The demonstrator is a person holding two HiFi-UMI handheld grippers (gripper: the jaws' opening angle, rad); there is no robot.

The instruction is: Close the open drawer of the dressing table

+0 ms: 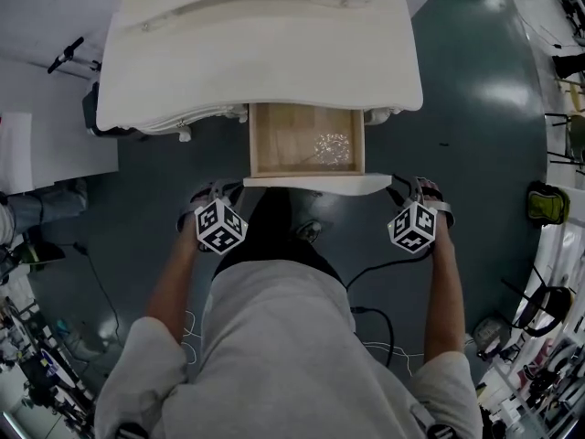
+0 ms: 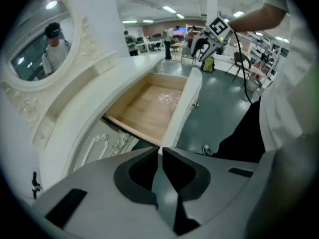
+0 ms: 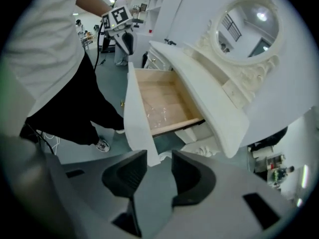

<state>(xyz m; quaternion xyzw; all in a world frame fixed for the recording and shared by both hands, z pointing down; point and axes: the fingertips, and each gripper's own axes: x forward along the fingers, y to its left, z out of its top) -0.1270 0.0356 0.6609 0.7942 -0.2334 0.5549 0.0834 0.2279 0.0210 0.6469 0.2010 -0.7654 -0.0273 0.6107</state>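
The white dressing table (image 1: 256,62) stands ahead with its wooden drawer (image 1: 292,140) pulled out toward me. The drawer's white front (image 1: 315,183) lies between my two grippers. My left gripper (image 1: 218,195) hangs just off the front's left end, jaws shut with nothing in them (image 2: 160,151). My right gripper (image 1: 416,190) hangs off the right end with its jaws apart (image 3: 159,158). In the right gripper view the end corner of the drawer front (image 3: 135,113) shows in the gap, with the pads not pressing on it. A crumpled clear wrapper (image 1: 333,146) lies inside the drawer.
An oval mirror (image 3: 246,26) rises at the table's back. A black cable (image 1: 375,273) trails over the dark floor by my feet. A yellow-green bag (image 1: 547,204) and chairs stand at the right, and clutter lines the left edge.
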